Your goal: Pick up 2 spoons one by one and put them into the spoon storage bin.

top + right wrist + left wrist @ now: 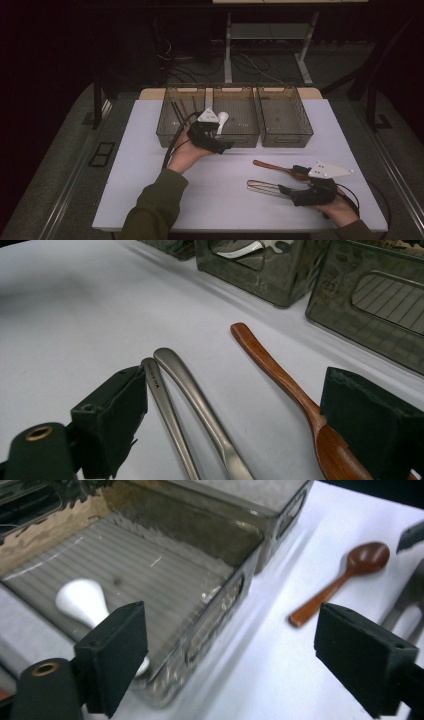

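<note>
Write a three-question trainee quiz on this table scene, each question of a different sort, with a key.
1. True or false: the white spoon lies in the middle bin.
2. Which lies nearest the right gripper? A) chopsticks B) wooden spoon and two metal utensils C) a plate
3. Fill in: the left gripper has its jaws ____, with nothing between them.

Key: 1 true; 2 B; 3 open.

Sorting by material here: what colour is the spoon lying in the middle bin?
White. The spoon shows best in the left gripper view, lying on the bin's ribbed floor.
</note>
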Action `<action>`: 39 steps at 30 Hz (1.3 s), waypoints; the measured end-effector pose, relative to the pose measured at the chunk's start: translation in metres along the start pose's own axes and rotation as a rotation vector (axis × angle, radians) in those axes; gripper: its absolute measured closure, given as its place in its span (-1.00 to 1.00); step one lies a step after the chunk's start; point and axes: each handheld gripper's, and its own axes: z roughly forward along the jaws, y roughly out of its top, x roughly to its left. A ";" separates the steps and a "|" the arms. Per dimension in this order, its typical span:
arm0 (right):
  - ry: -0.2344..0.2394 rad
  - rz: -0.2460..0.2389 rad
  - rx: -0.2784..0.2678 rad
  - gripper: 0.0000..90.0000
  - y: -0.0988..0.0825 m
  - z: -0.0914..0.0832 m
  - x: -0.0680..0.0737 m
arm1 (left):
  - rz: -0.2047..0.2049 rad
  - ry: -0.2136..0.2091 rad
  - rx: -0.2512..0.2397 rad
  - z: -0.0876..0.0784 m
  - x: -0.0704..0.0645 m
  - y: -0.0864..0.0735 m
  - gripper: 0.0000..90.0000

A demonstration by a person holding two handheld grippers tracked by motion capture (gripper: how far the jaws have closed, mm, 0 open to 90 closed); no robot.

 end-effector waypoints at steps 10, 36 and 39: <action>-0.005 0.003 -0.003 -0.73 0.000 -0.001 -0.001 | -0.042 0.015 -0.014 -0.027 -0.013 -0.046 -1.00; -0.021 0.016 0.028 -0.73 0.005 -0.006 -0.004 | -0.078 -0.006 -0.039 -0.072 -0.044 -0.125 -1.00; -0.031 0.045 0.027 -0.73 0.010 -0.009 -0.010 | -0.070 -0.006 -0.030 -0.071 -0.044 -0.127 -1.00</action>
